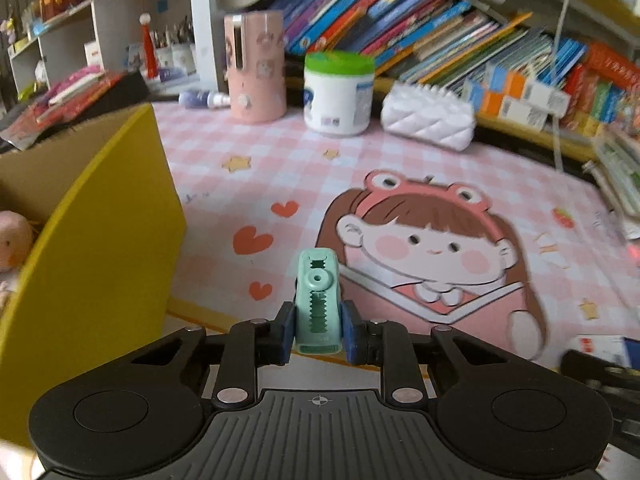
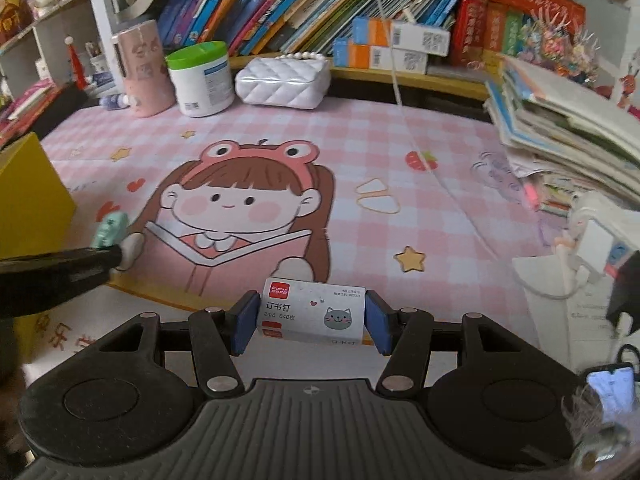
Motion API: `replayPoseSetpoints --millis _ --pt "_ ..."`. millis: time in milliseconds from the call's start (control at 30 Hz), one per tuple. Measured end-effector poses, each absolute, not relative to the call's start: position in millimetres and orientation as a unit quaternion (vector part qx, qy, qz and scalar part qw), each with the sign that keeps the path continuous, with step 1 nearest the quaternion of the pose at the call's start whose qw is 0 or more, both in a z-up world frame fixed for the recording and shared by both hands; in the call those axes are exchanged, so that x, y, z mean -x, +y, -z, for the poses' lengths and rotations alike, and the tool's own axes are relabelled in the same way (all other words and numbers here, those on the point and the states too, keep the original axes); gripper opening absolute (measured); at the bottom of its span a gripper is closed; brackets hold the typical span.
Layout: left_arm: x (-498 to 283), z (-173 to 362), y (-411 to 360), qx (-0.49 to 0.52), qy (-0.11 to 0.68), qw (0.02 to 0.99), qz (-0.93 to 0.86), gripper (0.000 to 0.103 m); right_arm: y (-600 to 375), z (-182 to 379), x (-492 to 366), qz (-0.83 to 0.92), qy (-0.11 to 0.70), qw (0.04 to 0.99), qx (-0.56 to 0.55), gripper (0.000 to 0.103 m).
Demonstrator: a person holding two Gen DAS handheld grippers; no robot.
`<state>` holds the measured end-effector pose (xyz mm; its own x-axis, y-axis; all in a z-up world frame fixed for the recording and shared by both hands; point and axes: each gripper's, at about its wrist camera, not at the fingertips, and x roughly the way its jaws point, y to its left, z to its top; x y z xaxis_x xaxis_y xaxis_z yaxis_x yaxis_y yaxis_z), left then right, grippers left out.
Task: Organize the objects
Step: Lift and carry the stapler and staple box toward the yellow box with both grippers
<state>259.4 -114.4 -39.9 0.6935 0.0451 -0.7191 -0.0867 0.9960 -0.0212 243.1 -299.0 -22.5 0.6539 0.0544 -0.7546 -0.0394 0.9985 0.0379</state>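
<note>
Desk's pretty cluttered tbh. Straight ahead of the left gripper (image 1: pixel 317 336), at the far edge of the pink checked desk mat with the cartoon frog-hat girl (image 1: pixel 400 168), stand a pink cylindrical holder w/ stickers (image 1: pixel 256 68), a white tub w/ green lid (image 1: pixel 338 92) and a white quilted purse (image 1: pixel 428 116), all just in front of a leaning row of colourful books (image 1: pixel 420 28). Close on its left side there's a yellow cardboard box (image 1: pixel 92 240) w/ a pink plush toy (image 1: pixel 14 240) peeking out inside. Nothing sits between gripper and box.

The mint green plastic staple remover w/ toothed jaws (image 1: pixel 318 300) is right in the left gripper, clamped between its blue pads (image 1: pixel 286 332), sticking out forward past the fingertips, lifted off the mat.

Right gripper (image 2: pixel 311 318) is clenched on a small white staple box w/ red logo and grey cat face (image 2: pixel 312 314), held crosswise, pads on both short ends. To its right there's a messy pile of books & papers (image 2: pixel 560 120); off to its left the other gripper w/ the staple remover shows, beside the yellow box.
</note>
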Motion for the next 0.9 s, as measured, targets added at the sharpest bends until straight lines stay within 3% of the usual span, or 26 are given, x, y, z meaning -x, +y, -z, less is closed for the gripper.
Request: replayPoseSetpoints --millis 400,900 --pt "-192.5 18.3 -115.7 0.005 0.375 0.926 -0.032 0.023 -268.7 24.0 -214.1 0.012 0.399 0.915 0.059 0.054" --pt "-121.0 8.8 -62.1 -0.008 0.365 0.930 -0.032 0.023 -204.7 10.4 -147.1 0.019 0.383 0.919 0.092 0.054"
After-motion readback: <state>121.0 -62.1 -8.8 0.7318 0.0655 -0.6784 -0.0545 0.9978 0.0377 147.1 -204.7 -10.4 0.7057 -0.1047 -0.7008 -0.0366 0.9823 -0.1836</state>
